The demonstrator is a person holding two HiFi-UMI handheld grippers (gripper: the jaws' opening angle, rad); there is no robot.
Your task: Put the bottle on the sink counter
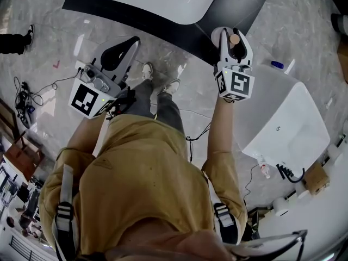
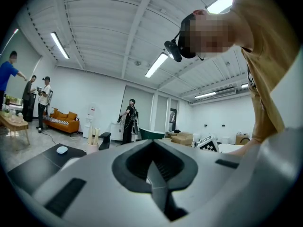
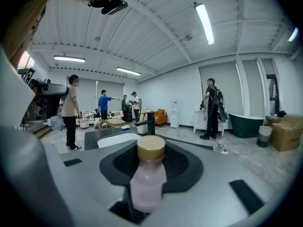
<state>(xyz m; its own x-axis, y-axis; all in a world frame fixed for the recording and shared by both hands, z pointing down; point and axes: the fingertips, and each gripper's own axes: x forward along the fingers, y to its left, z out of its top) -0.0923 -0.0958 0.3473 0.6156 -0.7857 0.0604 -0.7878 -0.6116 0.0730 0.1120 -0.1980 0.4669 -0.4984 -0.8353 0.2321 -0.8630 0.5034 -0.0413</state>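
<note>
With the right hand-held gripper (image 1: 234, 37) clamped on the bottle (image 3: 147, 178), lower it upright onto the dark surface (image 1: 253, 4) near its right corner — release only once seated.

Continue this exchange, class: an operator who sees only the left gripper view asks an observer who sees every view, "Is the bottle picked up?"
Observer: Yes, the right tool is shut on the bottle.
Operator: How does it sit?
Observer: Upright, pink body, tan cap on top.
Operator: How near is the person to the counter?
Observer: In the head view the shoes stand close to the edge of the dark counter.
</note>
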